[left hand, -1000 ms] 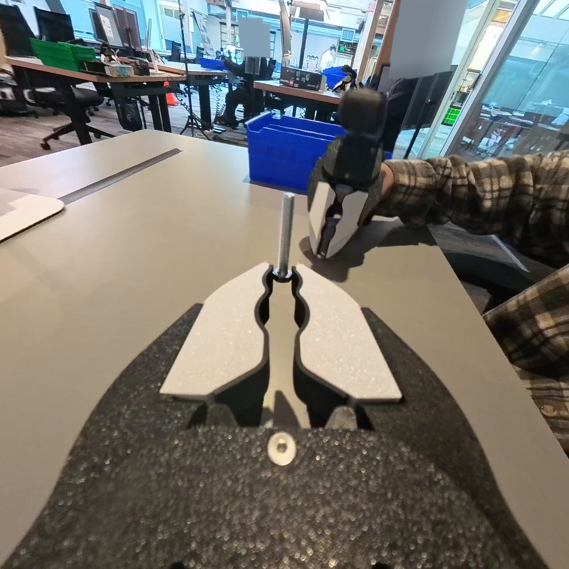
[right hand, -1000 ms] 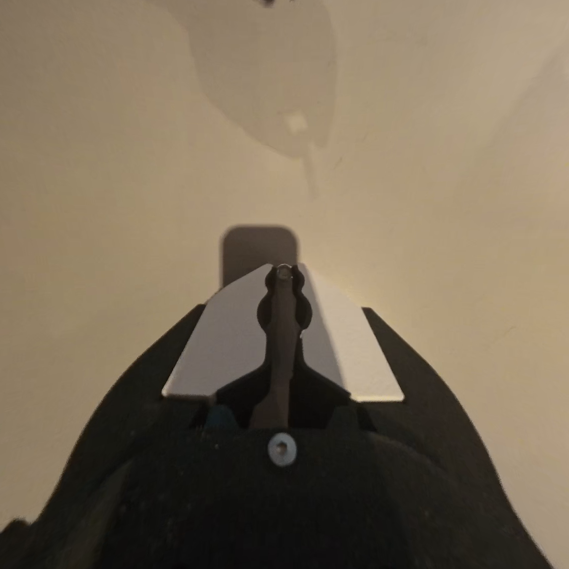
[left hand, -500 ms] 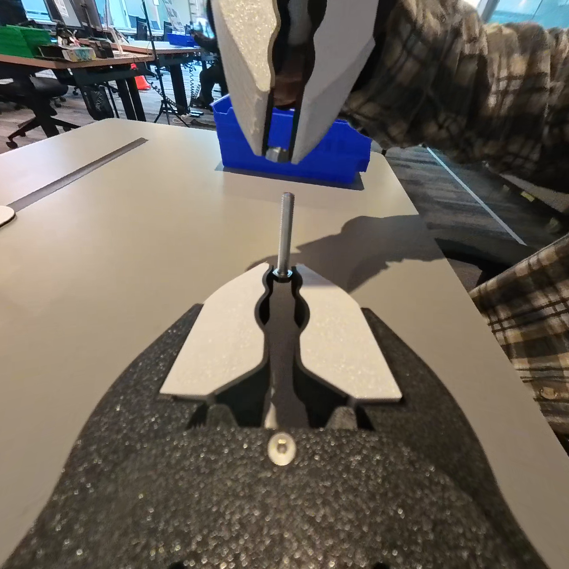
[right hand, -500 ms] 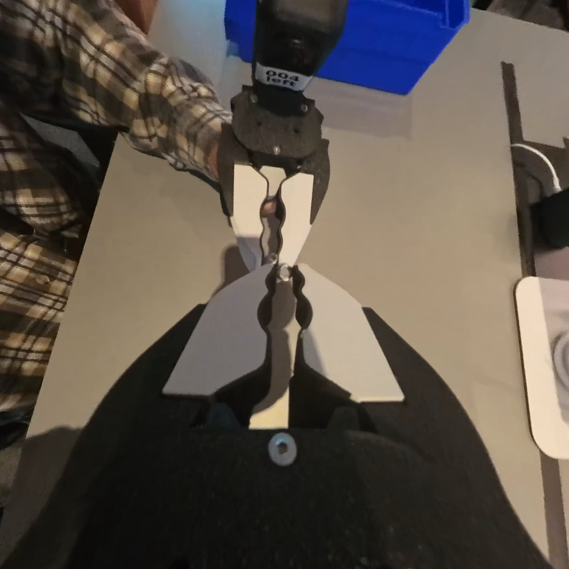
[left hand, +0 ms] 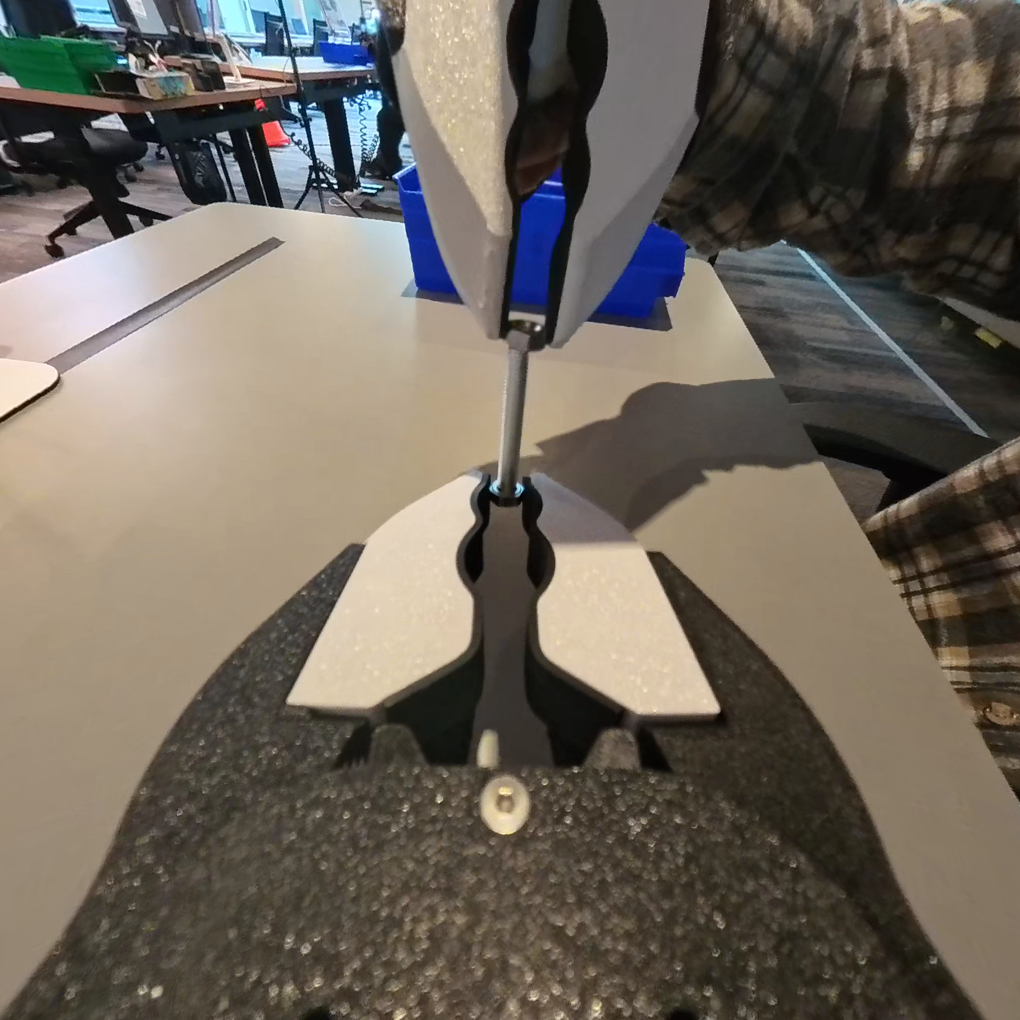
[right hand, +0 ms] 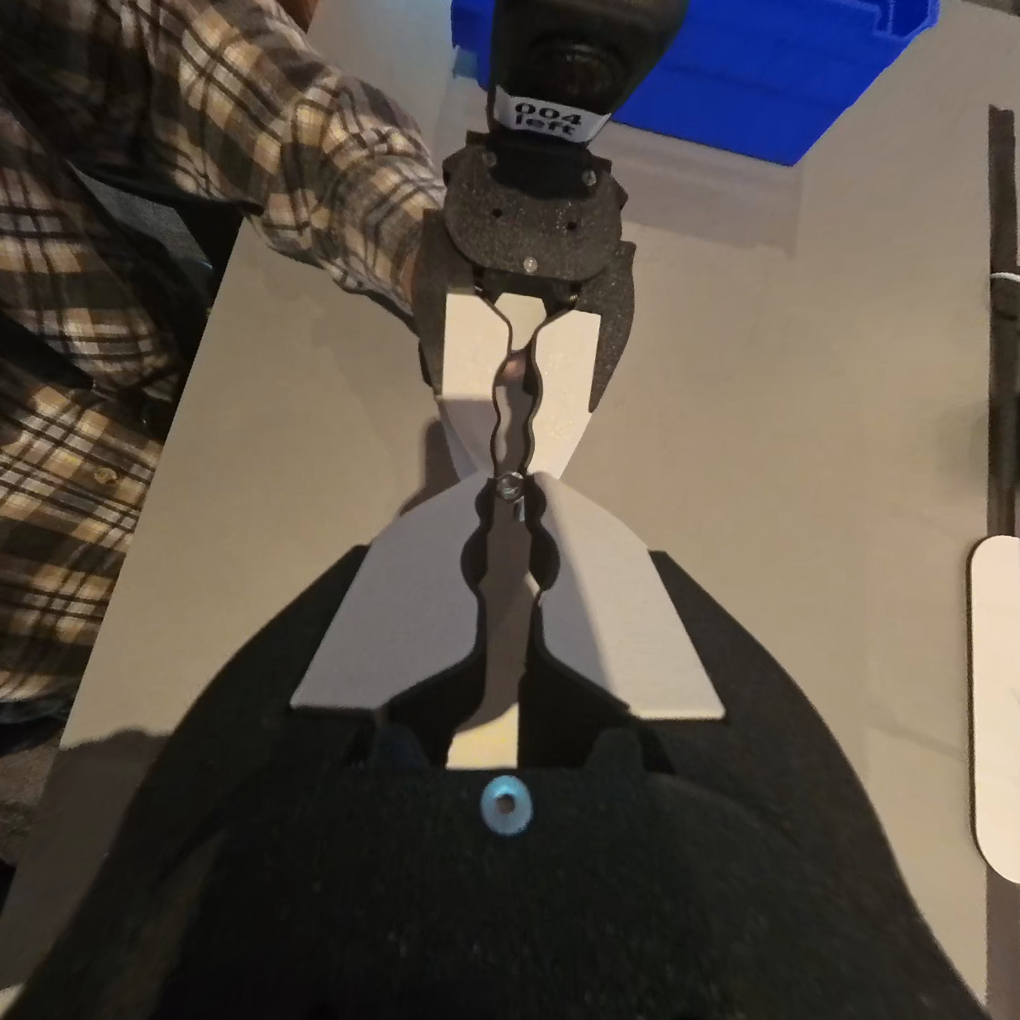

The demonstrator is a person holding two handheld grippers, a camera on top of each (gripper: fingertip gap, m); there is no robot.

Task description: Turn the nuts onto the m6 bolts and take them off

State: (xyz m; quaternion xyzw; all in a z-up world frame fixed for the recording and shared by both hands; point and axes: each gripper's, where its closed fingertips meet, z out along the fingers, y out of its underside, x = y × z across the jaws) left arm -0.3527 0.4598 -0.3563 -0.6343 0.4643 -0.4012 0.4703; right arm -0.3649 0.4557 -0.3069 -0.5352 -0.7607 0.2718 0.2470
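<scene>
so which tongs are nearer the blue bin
Right. The right tongs hang over the bolt tip holding a nut, just before the blue bin; the left tongs grip the bolt's head farther back.

Table (left hand: pixel 193 441) lies open left of the bolt (left hand: pixel 512 419); blue bin (left hand: pixel 635 276) blocks behind.

The left wrist view is bright, daylight coming from the windows (left hand: pixel 165 22) behind, and a hard shadow (left hand: pixel 690 436) falls rightward across the table (left hand: pixel 221 441). The right wrist view is dimmer and warmer, its near gripper body (right hand: pixel 497 910) almost black (little texture shows). Both views bend strongly at the edges. The sleeve (right hand: pixel 138 276) is slightly smeared, and the nut (right hand: pixel 506 487) is soft.
</scene>
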